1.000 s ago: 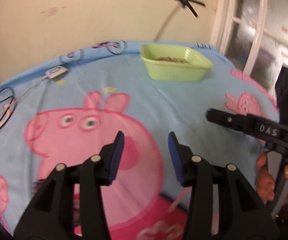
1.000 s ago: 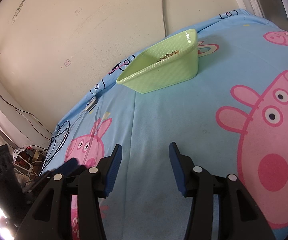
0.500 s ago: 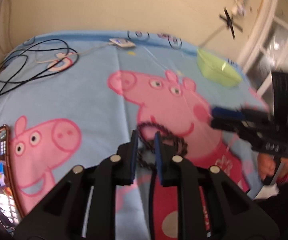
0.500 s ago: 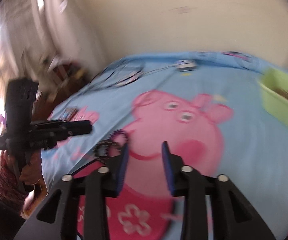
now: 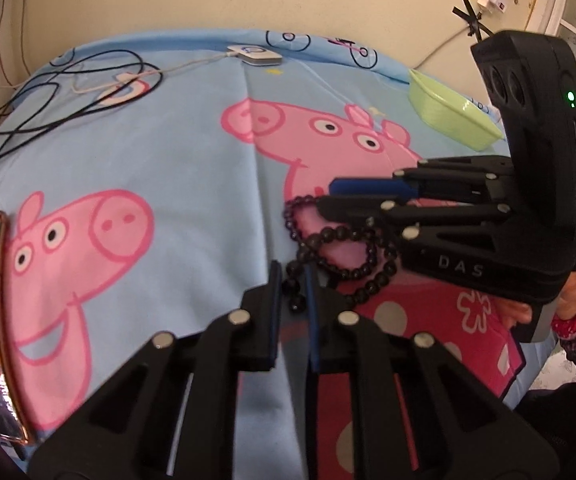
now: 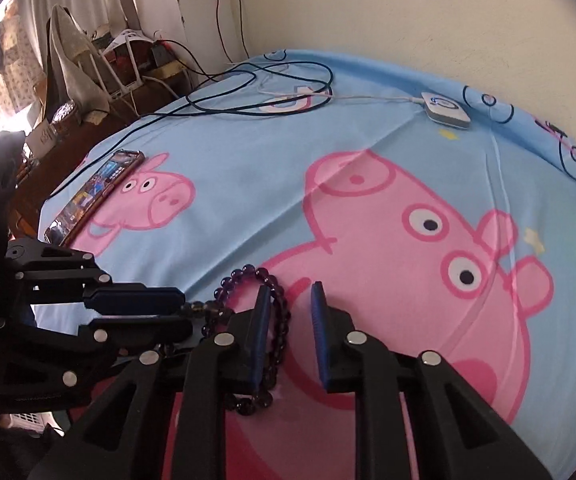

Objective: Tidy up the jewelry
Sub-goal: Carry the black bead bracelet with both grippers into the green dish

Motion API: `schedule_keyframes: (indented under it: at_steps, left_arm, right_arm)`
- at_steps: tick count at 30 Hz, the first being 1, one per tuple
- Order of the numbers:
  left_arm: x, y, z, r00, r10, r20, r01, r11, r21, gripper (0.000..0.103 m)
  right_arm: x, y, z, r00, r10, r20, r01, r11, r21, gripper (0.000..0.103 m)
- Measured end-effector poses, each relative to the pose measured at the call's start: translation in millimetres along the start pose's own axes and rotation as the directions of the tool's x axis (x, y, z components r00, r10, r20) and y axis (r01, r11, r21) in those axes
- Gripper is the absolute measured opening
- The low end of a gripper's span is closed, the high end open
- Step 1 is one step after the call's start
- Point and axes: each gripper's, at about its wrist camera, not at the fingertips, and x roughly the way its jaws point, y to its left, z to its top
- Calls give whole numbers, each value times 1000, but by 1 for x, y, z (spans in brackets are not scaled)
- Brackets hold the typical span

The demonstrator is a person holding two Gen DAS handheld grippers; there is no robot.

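The dark beaded bracelets (image 5: pixel 339 252) lie tangled on the blue cartoon-pig bedsheet (image 5: pixel 192 168). The left gripper (image 5: pixel 291 280) pinches beads at their six o'clock end; the right gripper (image 6: pixel 288 300), jaws narrow in its own view, holds nothing visible. The green plastic basket (image 5: pixel 451 116), at two o'clock, awaits; transfer remains.

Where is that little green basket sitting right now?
In the left wrist view the green basket sits at the far right of the blue cartoon-pig bedsheet, near the wall, beyond the dark beaded bracelets.
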Motion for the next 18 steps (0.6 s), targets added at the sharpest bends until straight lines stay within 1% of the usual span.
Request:
schedule_keyframes:
  at_steps: [3, 4, 8, 12, 13, 16, 18]
  left_arm:
    - [2, -1, 4, 1000, 12, 4, -12, 1000, -9, 8]
    - [2, 0, 7, 1000, 10, 6, -10, 1000, -16, 8]
    - [-1, -4, 23, 999, -22, 30, 22, 1000, -18, 8]
    - [-11, -21, 53, 995, -64, 82, 61, 998, 30, 8]
    - [-15, -29, 65, 991, -80, 103, 75, 996, 52, 8]
    - [-21, -53, 95, 981, -130, 145, 116, 988, 104, 8]
    - [-21, -68, 115, 973, -166, 158, 147, 981, 129, 8]
  right_arm:
    - [-9, -9, -5, 999, -30, 27, 29, 999, 30, 0]
    - [-16, -16, -9, 999, -36, 40, 34, 998, 61, 0]
    - [-48, -38, -19, 991, -67, 113, 50, 988, 147, 0]
    - [-95, -63, -21, 969, -126, 214, 82, 975, 206, 0]
    - [-104, -67, -21, 964, -136, 230, 86, 973, 216, 0]
    - [-136, -82, -20, 940, -177, 292, 104, 963, 248, 0]
    - [-159, -93, -20, 919, -213, 331, 125, 956, 266, 0]
